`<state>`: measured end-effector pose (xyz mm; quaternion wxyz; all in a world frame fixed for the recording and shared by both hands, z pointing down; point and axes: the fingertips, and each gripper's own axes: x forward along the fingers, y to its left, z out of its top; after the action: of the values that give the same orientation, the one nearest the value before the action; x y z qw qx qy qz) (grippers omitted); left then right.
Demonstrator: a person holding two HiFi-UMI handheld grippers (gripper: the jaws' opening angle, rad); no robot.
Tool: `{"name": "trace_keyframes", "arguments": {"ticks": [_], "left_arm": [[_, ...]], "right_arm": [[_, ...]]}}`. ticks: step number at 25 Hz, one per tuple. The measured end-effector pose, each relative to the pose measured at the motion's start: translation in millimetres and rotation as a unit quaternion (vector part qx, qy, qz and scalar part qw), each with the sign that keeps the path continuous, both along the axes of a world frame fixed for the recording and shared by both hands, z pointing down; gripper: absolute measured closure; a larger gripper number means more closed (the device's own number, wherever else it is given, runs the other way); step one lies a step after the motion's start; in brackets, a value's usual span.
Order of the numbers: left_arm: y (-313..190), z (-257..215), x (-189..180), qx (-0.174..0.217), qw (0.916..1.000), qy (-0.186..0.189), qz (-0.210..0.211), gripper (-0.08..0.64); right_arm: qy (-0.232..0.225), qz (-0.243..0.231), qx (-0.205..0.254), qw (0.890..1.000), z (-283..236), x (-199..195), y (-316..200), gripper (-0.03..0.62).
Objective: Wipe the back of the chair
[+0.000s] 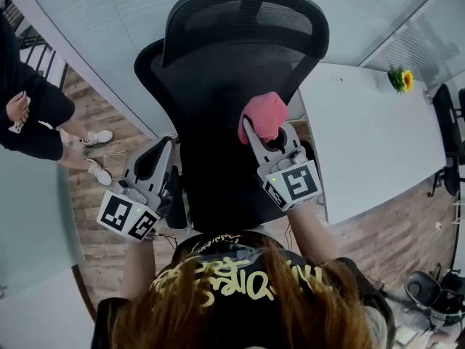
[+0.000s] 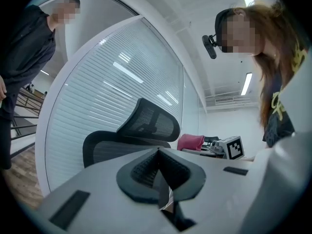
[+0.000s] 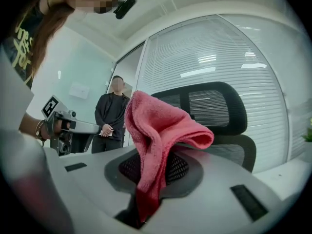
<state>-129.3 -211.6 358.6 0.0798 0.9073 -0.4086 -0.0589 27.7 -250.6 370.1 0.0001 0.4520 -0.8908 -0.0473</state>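
Observation:
The black mesh chair (image 1: 232, 71) stands in front of me, headrest on top, backrest facing me. My right gripper (image 1: 256, 126) is shut on a pink cloth (image 1: 263, 115), which bunches above the jaws by the right side of the backrest; whether it touches the mesh I cannot tell. In the right gripper view the cloth (image 3: 156, 130) hangs over the clamped jaws with the chair (image 3: 219, 111) beyond. My left gripper (image 1: 164, 147) is shut and holds nothing, level with the chair's left edge. The left gripper view shows the chair (image 2: 141, 130) and the cloth (image 2: 190, 142).
A white table (image 1: 370, 137) with a small flower (image 1: 400, 79) is close on the chair's right. A curved glass wall with blinds (image 1: 94, 27) runs behind the chair. A person in black (image 1: 29, 115) stands at the left on the wooden floor. Another chair (image 1: 447, 122) is at the far right.

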Motion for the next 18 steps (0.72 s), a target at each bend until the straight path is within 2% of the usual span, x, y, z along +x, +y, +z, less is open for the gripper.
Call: {"name": "trace_keyframes", "arguments": {"ticks": [8, 18], "left_arm": [[1.0, 0.8, 20.0, -0.002, 1.0, -0.001, 0.007, 0.569], [4.1, -0.9, 22.2, 0.001, 1.0, 0.0, 0.006, 0.569]], "right_arm": [[-0.029, 0.027, -0.001, 0.999, -0.9, 35.3, 9.2, 0.523], [-0.046, 0.032, 0.006, 0.998, -8.5, 40.8, 13.9, 0.523]]}}
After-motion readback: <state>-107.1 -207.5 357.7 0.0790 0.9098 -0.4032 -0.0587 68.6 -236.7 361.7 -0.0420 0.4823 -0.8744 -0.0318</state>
